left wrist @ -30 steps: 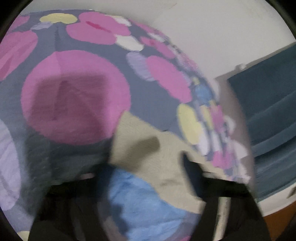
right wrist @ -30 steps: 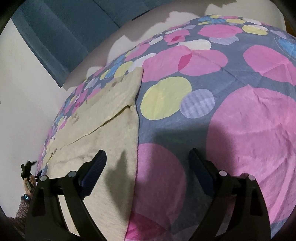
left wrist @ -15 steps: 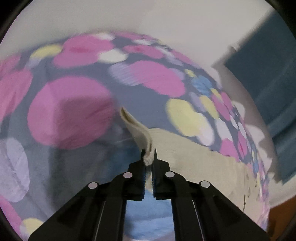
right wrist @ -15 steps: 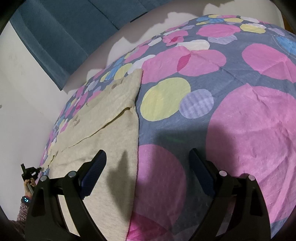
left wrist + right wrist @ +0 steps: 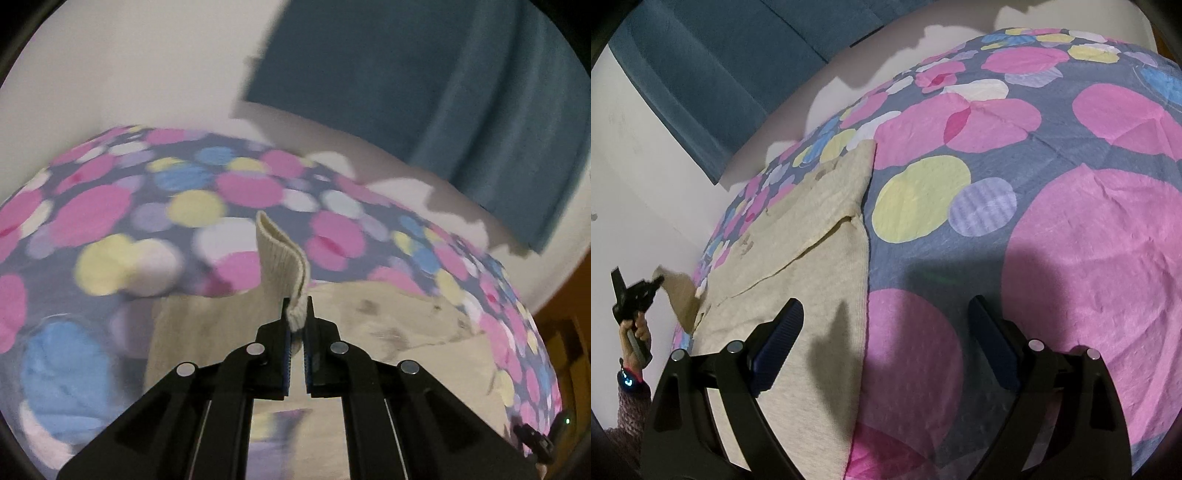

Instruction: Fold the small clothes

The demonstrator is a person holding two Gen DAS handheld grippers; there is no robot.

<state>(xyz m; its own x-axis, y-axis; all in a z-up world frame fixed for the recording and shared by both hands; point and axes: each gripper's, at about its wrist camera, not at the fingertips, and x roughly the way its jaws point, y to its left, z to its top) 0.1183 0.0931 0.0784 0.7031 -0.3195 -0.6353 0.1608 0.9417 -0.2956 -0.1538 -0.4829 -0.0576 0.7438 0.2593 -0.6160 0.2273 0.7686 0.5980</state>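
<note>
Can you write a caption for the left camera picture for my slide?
Left tongs pinch the beige sweater cuff above the spotty bedsheet.

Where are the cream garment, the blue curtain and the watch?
Garment (image 5: 812,295): right wrist view, flat middle of the knit.
Curtain (image 5: 461,92): left wrist view, middle of the folds.
Watch (image 5: 628,380): right wrist view, its glowing face on the wrist.
</note>
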